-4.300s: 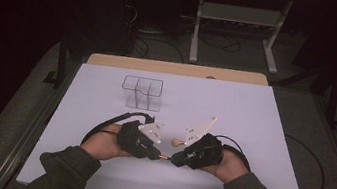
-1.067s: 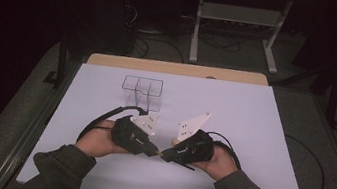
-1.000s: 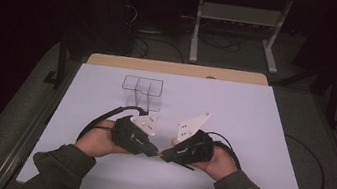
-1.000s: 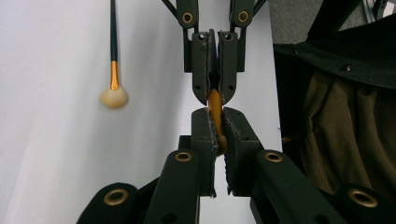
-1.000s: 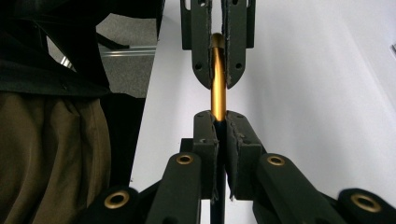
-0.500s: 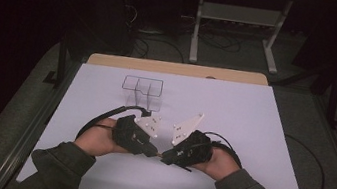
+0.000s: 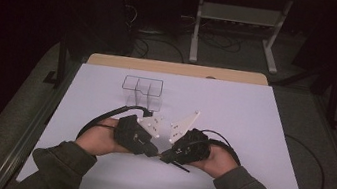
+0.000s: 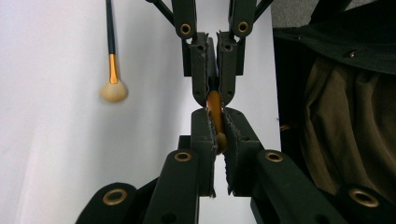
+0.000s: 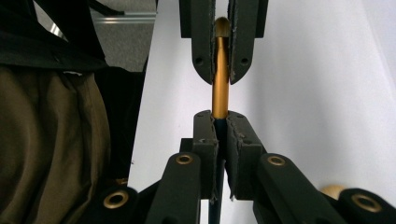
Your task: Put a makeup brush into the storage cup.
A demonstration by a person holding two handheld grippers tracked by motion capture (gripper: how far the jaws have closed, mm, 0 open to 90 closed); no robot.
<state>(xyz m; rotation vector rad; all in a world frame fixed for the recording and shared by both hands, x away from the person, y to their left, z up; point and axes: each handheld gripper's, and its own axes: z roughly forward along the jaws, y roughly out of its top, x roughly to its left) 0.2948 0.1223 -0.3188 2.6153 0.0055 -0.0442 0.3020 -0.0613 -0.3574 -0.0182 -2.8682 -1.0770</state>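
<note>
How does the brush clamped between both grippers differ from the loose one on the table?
The clamped brush is pinched by left gripper and right gripper; the loose brush lies untouched. The clamped brush's head is squeezed between jaws; the loose brush's fans out. Both have gold ferrules.

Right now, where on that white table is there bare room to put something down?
The wide right side of the table is bare, as is the left strip beside the clear organizer. It is crowded front and centre, where the left claw and right claw meet on a gold-handled brush.
</note>
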